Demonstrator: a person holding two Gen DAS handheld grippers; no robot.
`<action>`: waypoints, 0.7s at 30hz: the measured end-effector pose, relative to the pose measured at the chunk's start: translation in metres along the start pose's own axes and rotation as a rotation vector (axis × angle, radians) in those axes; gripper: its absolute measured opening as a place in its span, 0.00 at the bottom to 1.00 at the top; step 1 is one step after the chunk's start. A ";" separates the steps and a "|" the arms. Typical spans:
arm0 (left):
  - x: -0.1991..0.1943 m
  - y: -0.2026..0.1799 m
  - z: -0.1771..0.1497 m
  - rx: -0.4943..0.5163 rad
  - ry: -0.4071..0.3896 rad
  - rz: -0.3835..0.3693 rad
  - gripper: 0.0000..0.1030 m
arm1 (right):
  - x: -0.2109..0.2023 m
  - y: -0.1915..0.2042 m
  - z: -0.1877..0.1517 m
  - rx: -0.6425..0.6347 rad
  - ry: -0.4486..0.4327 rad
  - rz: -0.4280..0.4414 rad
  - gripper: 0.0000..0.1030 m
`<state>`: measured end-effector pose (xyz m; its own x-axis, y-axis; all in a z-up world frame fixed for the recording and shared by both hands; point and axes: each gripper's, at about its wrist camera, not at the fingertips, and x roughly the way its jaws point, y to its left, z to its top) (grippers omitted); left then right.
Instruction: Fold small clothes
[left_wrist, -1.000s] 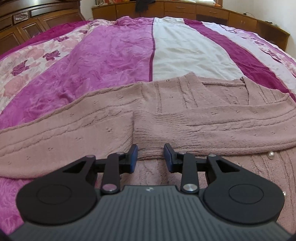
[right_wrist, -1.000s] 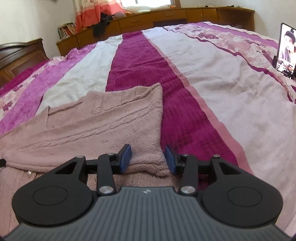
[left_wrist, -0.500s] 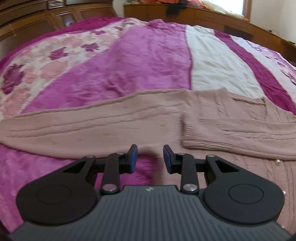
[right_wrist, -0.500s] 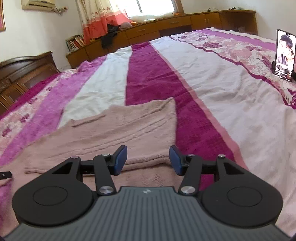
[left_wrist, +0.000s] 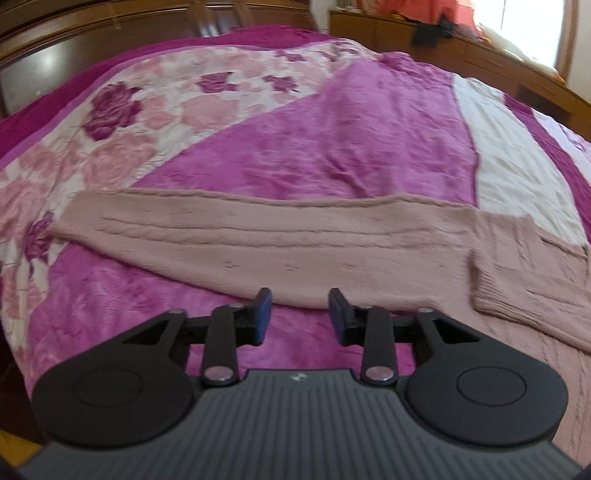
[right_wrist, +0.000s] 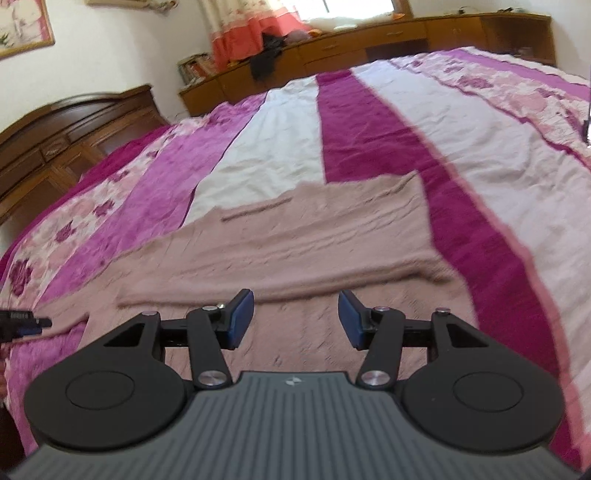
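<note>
Dusty-pink knit, the cardigan (left_wrist: 369, 251) lies flat on the striped bedspread (left_wrist: 314, 140), one sleeve (left_wrist: 229, 236) stretched out sideways, the other already folded across the body (right_wrist: 303, 236). The job now looks like taking that outstretched sleeve near its far cuff and laying it over the body without dragging it. The left gripper (left_wrist: 300, 314) hovers near the sleeve's edge, fingers apart and empty; the right gripper (right_wrist: 295, 319) hangs over the body, spread wider and holding nothing
</note>
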<state>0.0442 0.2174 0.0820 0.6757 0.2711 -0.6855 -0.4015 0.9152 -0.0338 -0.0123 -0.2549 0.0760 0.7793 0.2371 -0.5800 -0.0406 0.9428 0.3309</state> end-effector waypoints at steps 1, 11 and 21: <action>0.002 0.004 0.001 -0.011 -0.004 0.016 0.48 | 0.002 0.003 -0.004 0.003 0.014 -0.001 0.57; 0.032 0.038 0.008 -0.138 0.019 0.034 0.49 | 0.022 0.017 -0.042 0.008 0.115 -0.024 0.57; 0.064 0.063 0.007 -0.342 0.023 -0.007 0.49 | 0.031 0.022 -0.051 -0.020 0.132 -0.063 0.57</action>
<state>0.0663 0.2947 0.0411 0.6666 0.2543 -0.7007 -0.5836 0.7628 -0.2784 -0.0207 -0.2147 0.0278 0.6919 0.2048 -0.6923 -0.0073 0.9609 0.2769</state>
